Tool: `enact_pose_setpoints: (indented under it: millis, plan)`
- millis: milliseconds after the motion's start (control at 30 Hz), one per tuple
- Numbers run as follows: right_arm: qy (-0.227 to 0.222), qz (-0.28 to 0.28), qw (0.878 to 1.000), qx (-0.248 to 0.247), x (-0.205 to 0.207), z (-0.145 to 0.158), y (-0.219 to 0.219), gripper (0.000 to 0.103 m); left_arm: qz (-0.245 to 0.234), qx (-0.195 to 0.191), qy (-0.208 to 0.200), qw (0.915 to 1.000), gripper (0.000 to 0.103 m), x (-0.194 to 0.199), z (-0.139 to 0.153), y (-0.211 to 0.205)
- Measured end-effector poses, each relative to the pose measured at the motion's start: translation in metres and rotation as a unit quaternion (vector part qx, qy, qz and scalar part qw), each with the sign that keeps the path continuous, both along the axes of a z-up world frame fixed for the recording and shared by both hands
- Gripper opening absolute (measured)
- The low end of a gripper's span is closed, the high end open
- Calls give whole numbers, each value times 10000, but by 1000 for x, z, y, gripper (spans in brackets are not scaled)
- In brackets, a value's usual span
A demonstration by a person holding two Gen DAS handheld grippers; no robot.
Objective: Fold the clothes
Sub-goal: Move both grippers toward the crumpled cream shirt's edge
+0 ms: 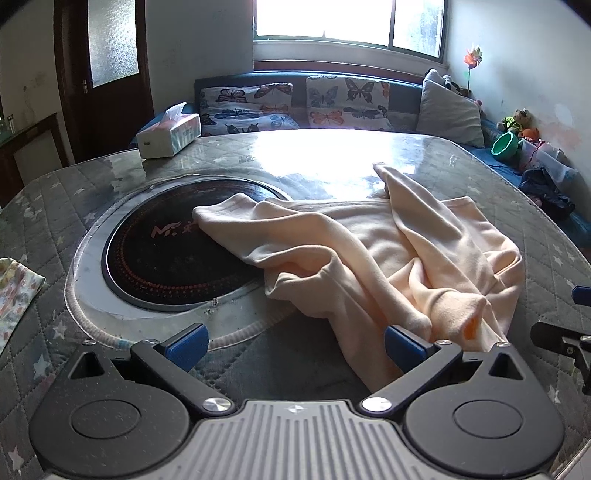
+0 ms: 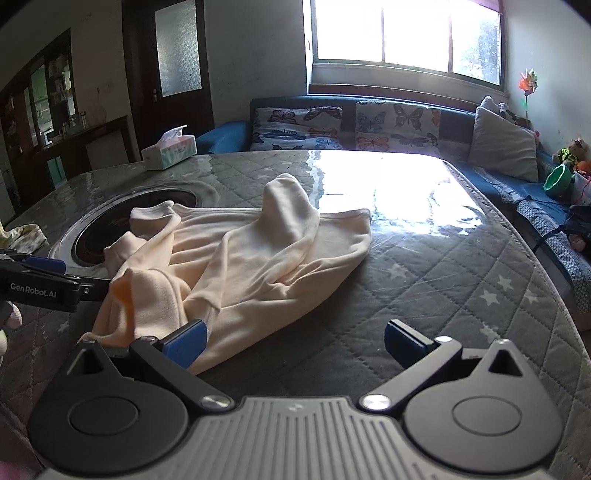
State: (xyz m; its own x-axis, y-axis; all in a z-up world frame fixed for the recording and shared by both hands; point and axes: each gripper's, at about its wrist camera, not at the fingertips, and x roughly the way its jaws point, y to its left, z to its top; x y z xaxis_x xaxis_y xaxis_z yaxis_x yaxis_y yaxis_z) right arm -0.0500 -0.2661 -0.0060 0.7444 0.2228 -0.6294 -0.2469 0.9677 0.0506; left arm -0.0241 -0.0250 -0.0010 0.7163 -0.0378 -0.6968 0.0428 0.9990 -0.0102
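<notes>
Nearest the lens in the left wrist view, the left gripper (image 1: 295,345) has its blue pads spread wide with nothing between them; it hangs low over the near edge of the quilted table (image 1: 44,206). That fits a gripper lined up to take a hem, not one carrying cloth. Its right-hand pad sits just beside, perhaps brushing, the near hem of the cream garment (image 1: 388,251), though the fisheye makes actual contact hard to judge.

The right gripper (image 2: 295,343) is likewise wide open and empty, its left pad just at the garment's near edge, its right pad over bare quilting. Both tools thus flank the same near hem, probably so that each can take a corner and pull the piece flat before any fold.

The garment lies crumpled in the middle of the table, sleeves thrown across the body. No fold is made yet.

The left view shows what the right barely does: one sleeve drapes onto the round black cooktop (image 1: 170,254) set into the table, with its red dotted ring and logo, and a printed cloth (image 1: 14,291) lies at the table's left edge. The right view gives instead the garment's far-right corner and the open table beyond it, plus the side of the left gripper with its lettering.

Farther off stand a tissue box (image 1: 170,133), then the sofa (image 2: 491,173) with butterfly cushions under the bright window (image 2: 402,33).
</notes>
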Motion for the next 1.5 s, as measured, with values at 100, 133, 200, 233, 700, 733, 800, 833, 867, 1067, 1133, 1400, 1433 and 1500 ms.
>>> enact_pose_setpoints:
  millis: [100,133,200,233,700,733,800,833,867,1067,1133,1400,1433,1500]
  plan:
    - [58,-43,10000,3,-2,0,2,103,52,-8,11,10000,103,-3,0,0]
    - [90,-80,9999,17,-2,0,2,103,78,-31,23,10000,103,-4,0,1]
    - [163,-156,9997,53,-3,0,3,103,147,-105,66,9998,103,-5,0,3]
    - [185,-185,9996,71,-4,0,3,103,176,-140,88,9997,103,-5,0,4]
    - [424,-646,9951,616,-7,3,4,103,520,-186,317,9980,103,-14,2,2]
    - [437,-670,9948,636,-7,2,4,103,526,-166,319,9980,103,-14,2,1]
    - [471,-699,9943,658,-6,1,4,103,523,-128,326,9980,103,-15,2,0]
    - [493,-696,9942,656,-6,0,5,103,514,-95,326,9981,103,-15,1,-2]
    - [516,-692,9941,654,-6,-2,5,103,505,-59,322,9982,103,-16,1,-3]
    - [610,-636,9940,644,-8,-7,11,103,489,14,359,9982,103,-17,0,-7]
    - [604,-615,9942,638,-9,-7,12,103,482,26,377,9981,103,-17,-1,-8]
    - [612,-542,9948,603,-10,-6,16,103,476,69,468,9977,103,-18,-5,-10]
    - [621,-540,9948,593,-10,-7,17,103,473,72,477,9977,103,-18,-5,-10]
    - [628,-530,9950,574,-10,-7,17,103,473,73,495,9976,103,-18,-6,-10]
